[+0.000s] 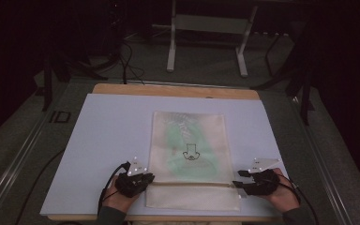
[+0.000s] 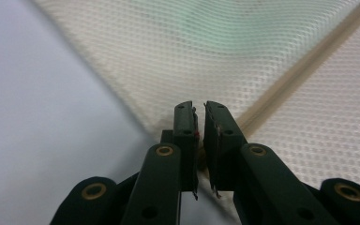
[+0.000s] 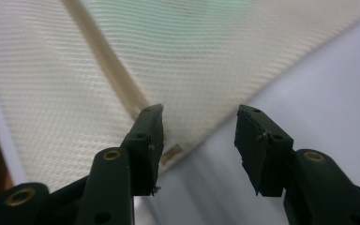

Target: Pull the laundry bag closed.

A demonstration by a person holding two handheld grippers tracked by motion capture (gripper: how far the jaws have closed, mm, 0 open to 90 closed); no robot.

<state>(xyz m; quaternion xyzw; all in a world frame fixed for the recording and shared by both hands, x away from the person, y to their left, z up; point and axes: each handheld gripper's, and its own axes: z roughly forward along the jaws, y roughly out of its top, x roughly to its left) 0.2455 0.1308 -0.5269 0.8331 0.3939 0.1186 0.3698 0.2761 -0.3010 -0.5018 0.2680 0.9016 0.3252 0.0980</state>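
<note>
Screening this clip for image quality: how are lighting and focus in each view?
High view: dim and soft, the room behind nearly black, the mesh bag and its print readable. Left gripper view: bag weave sharp near the left gripper, blurring farther off. Right gripper view: weave streaky, the pale table featureless.

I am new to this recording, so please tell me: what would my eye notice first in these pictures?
First, the cream mesh bag lying flat in the middle of the pale table cover, with something green showing through it. Then the two black grippers at its near corners: the left gripper with a narrow gap at the bag's edge, the right gripper wide open beside the other corner.
</note>
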